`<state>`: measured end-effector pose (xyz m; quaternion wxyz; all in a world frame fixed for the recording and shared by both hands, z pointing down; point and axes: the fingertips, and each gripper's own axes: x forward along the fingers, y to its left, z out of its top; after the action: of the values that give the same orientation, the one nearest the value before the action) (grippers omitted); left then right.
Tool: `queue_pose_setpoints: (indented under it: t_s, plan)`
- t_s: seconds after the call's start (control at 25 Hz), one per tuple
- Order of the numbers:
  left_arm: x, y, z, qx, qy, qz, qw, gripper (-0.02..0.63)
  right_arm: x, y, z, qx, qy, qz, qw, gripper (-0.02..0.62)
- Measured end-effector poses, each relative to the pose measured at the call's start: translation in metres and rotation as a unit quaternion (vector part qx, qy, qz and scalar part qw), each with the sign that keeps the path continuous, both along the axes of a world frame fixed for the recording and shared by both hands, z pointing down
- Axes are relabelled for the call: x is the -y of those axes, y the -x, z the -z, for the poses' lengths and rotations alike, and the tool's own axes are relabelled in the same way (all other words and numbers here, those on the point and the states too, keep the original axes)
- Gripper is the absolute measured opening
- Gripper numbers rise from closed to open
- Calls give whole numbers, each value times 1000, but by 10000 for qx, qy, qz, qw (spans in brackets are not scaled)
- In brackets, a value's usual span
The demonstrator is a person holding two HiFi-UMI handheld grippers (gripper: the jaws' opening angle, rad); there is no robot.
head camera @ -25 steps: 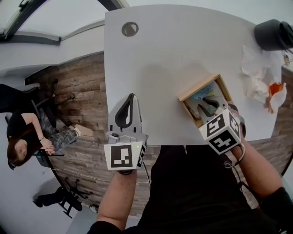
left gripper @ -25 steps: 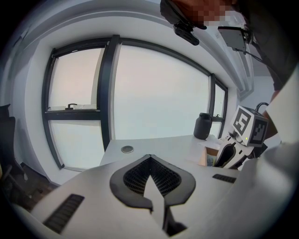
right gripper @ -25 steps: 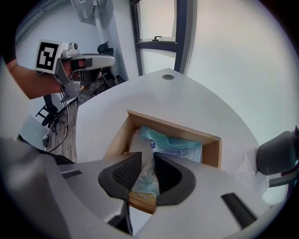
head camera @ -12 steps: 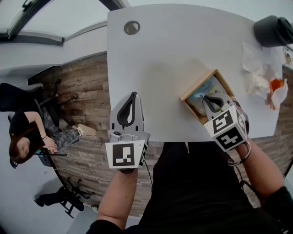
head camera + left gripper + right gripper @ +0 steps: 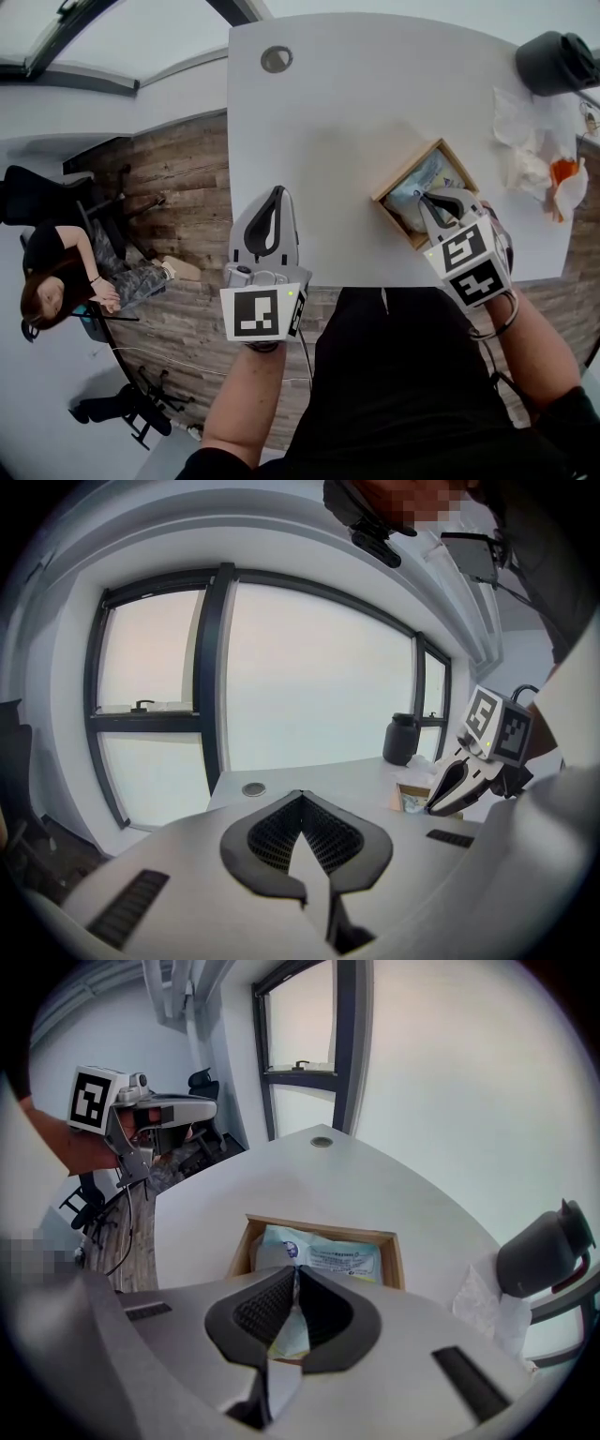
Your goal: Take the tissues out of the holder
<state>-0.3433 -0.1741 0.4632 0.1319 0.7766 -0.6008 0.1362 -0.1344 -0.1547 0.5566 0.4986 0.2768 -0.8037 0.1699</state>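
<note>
White table carries a wooden holder near its front edge, with the tissue pack lying inside. That pack looks light, soft and slippery in its plastic wrap, best pinched by a wrapper fold, and the right gripper, tilted steeply down, has just closed on one. Left gripper hovers nearly level at the front edge, jaws together, empty.

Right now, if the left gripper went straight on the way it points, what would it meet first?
Probably the bare tabletop, short of the cable grommet; the left gripper tilts slightly down and nothing stands in its line. Depth is unclear.
</note>
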Motion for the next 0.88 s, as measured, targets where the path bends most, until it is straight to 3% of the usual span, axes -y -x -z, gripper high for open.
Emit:
queue_pose_setpoints:
  t_s: [0.88]
  plan:
    - [-6,11,32,17,-311,119,9994,3,3,-4,40,69,-409,-63,9991,20]
